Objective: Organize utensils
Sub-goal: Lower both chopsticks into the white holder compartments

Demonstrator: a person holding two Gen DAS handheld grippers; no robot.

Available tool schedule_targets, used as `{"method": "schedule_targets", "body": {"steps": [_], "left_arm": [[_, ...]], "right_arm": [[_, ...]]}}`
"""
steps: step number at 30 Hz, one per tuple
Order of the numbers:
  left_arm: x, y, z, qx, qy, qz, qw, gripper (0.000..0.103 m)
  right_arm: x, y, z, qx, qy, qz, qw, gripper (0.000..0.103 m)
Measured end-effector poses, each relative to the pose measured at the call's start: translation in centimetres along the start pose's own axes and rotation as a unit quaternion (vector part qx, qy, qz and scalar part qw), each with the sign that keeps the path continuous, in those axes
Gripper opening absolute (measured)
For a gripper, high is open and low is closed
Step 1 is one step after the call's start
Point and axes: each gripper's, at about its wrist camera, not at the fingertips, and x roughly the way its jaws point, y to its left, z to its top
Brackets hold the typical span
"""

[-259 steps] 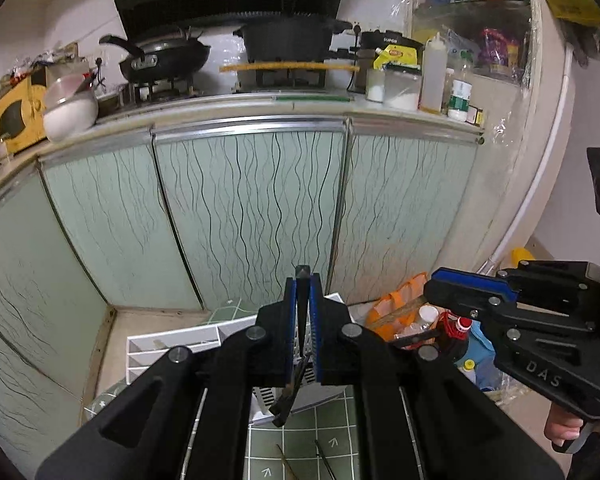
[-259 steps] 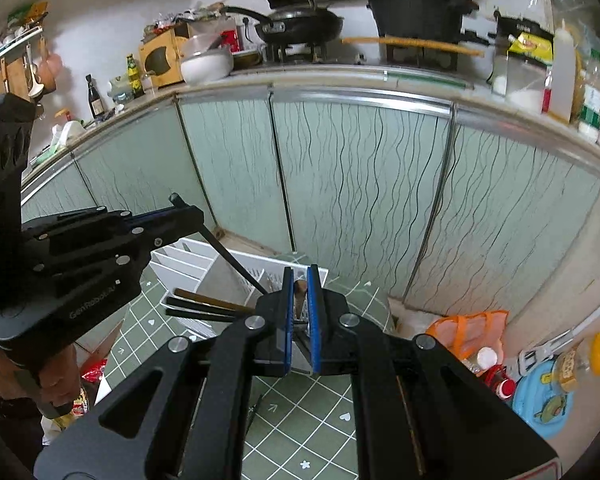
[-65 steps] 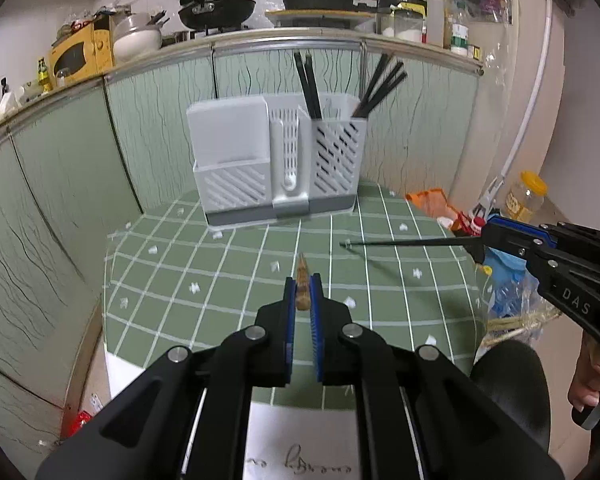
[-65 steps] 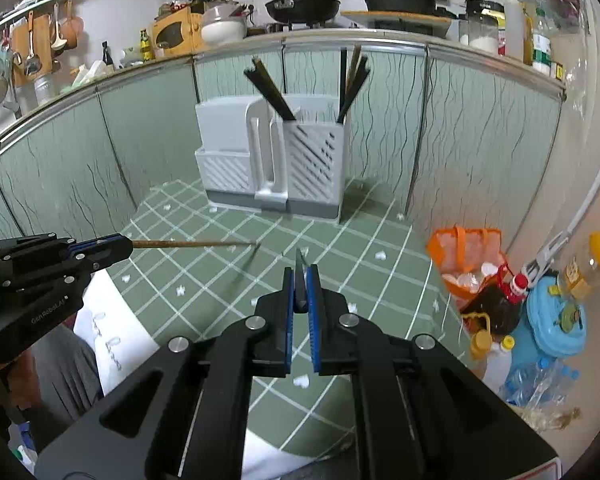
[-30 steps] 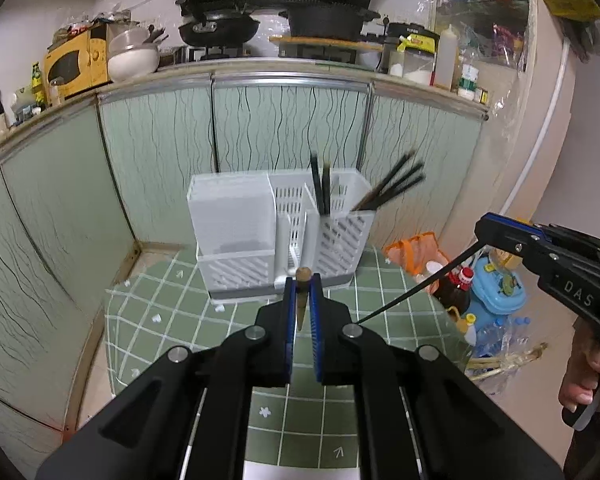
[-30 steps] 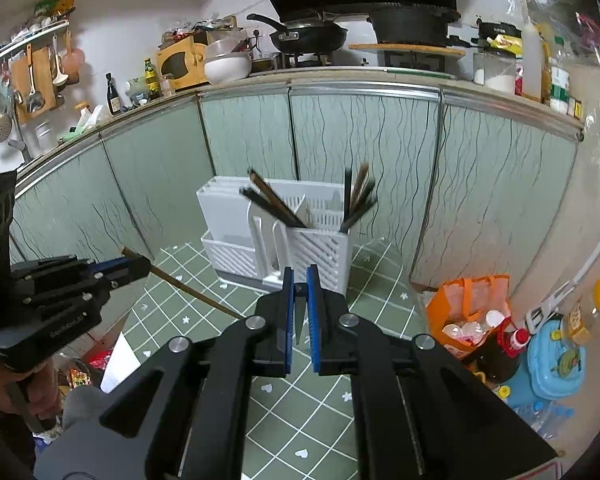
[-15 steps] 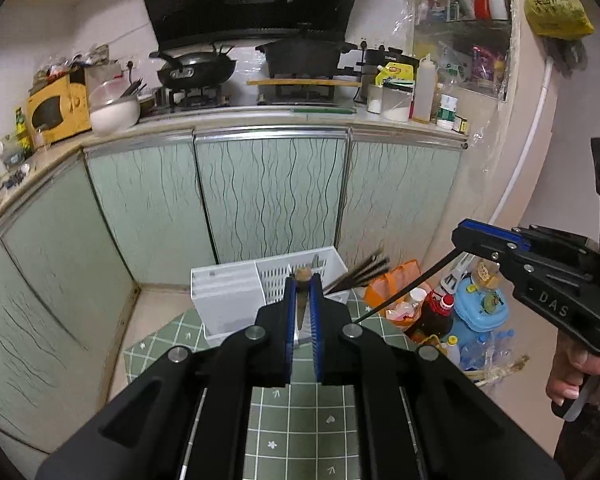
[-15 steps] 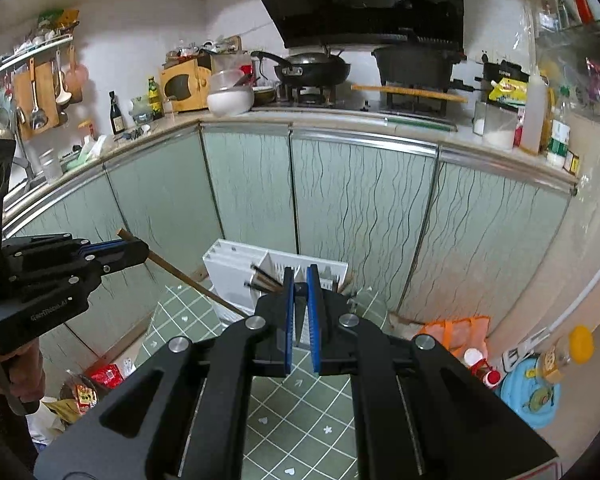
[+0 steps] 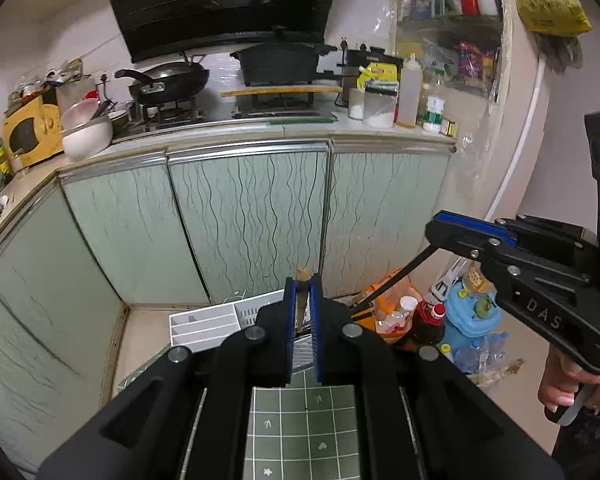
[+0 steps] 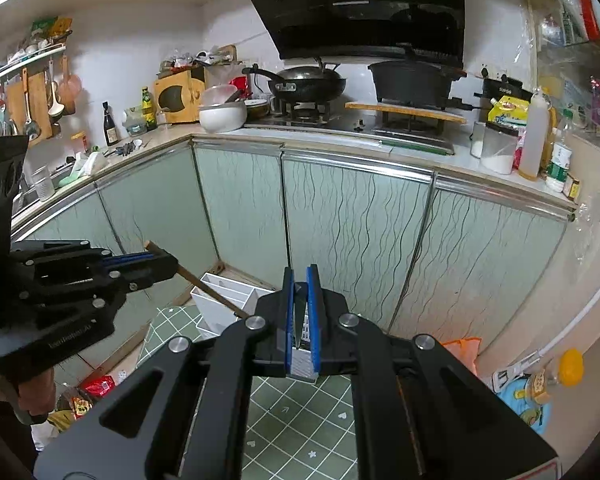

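Left wrist view: brown chopstick was clamped in my left gripper, angled down over the white holder. My right gripper gripped a black chopstick, tip toward the holder, on green mat.

White utensil caddy; green gridded mat; pale-green wavy-lined cabinets; chopstick seemingly brown.

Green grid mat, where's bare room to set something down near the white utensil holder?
Bare: the green grid mat in front of the white slotted plastic utensil holder, and the strip at its left. Crowded: the floor on the right, with orange bag and bottles. Left gripper grips a brown wooden chopstick, right gripper a black chopstick.
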Motion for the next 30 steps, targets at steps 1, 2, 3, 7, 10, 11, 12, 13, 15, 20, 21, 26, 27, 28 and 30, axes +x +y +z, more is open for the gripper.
{"method": "schedule_targets", "body": {"steps": [1, 2, 3, 7, 10, 11, 12, 13, 15, 20, 21, 26, 27, 28, 30], "left_arm": [[0.7, 0.0, 0.1, 0.0, 0.002, 0.0, 1.0, 0.008], [1.4, 0.1, 0.3, 0.003, 0.003, 0.002, 1.0, 0.008], [2.3, 0.2, 0.3, 0.005, 0.006, 0.003, 1.0, 0.008], [5.4, 1.0, 0.4, 0.003, 0.016, 0.008, 0.9998, 0.008], [7.6, 1.6, 0.2, 0.002, 0.025, 0.006, 0.9997, 0.008], [8.1, 1.8, 0.0, 0.001, 0.027, 0.007, 0.9996, 0.008], [9.0, 2.0, -0.2, 0.003, 0.03, 0.009, 0.9995, 0.008], [9.4, 2.1, -0.2, 0.001, 0.032, 0.008, 0.9995, 0.008], [10.6, 2.5, -0.5, -0.005, 0.038, 0.004, 0.9992, 0.008], [12.7, 3.0, -1.3, -0.011, 0.046, -0.004, 0.9989, 0.008], [12.9, 3.0, -1.4, -0.011, 0.046, -0.005, 0.9989, 0.008], [13.4, 3.4, -1.9, -0.015, 0.037, -0.012, 0.9991, 0.008], [13.5, 3.4, -1.8, -0.016, 0.036, -0.013, 0.9991, 0.008], [13.6, 3.5, -1.9, -0.016, 0.035, -0.014, 0.9992, 0.008], [13.6, 3.5, -1.8, -0.013, 0.029, -0.013, 0.9994, 0.008]], "right_arm": [[0.7, -0.1, 0.0, -0.001, 0.002, -0.002, 1.0, 0.006], [1.3, -0.3, -0.1, 0.0, 0.003, -0.001, 1.0, 0.006], [2.0, -0.6, -0.1, 0.003, 0.006, 0.001, 1.0, 0.006], [5.0, -1.6, -0.3, 0.009, 0.012, 0.006, 1.0, 0.006], [7.3, -2.2, -0.5, 0.012, 0.018, 0.008, 1.0, 0.006], [8.2, -2.4, -0.7, 0.014, 0.021, 0.008, 1.0, 0.006], [8.9, -2.7, -0.8, 0.016, 0.024, 0.008, 1.0, 0.006], [9.4, -2.8, -1.0, 0.017, 0.026, 0.009, 0.999, 0.006], [10.7, -3.1, -1.4, 0.019, 0.032, 0.01, 0.999, 0.006], [12.7, -3.8, -2.4, 0.021, 0.042, 0.012, 0.999, 0.006], [12.8, -3.8, -2.5, 0.022, 0.043, 0.013, 0.999, 0.006], [13.7, -3.8, -3.1, 0.013, 0.05, 0.018, 0.999, 0.006], [13.8, -3.8, -3.2, 0.012, 0.051, 0.019, 0.998, 0.006], [13.9, -3.8, -3.2, 0.011, 0.052, 0.019, 0.998, 0.006], [14.1, -3.9, -3.3, 0.009, 0.055, 0.022, 0.998, 0.006]]}}
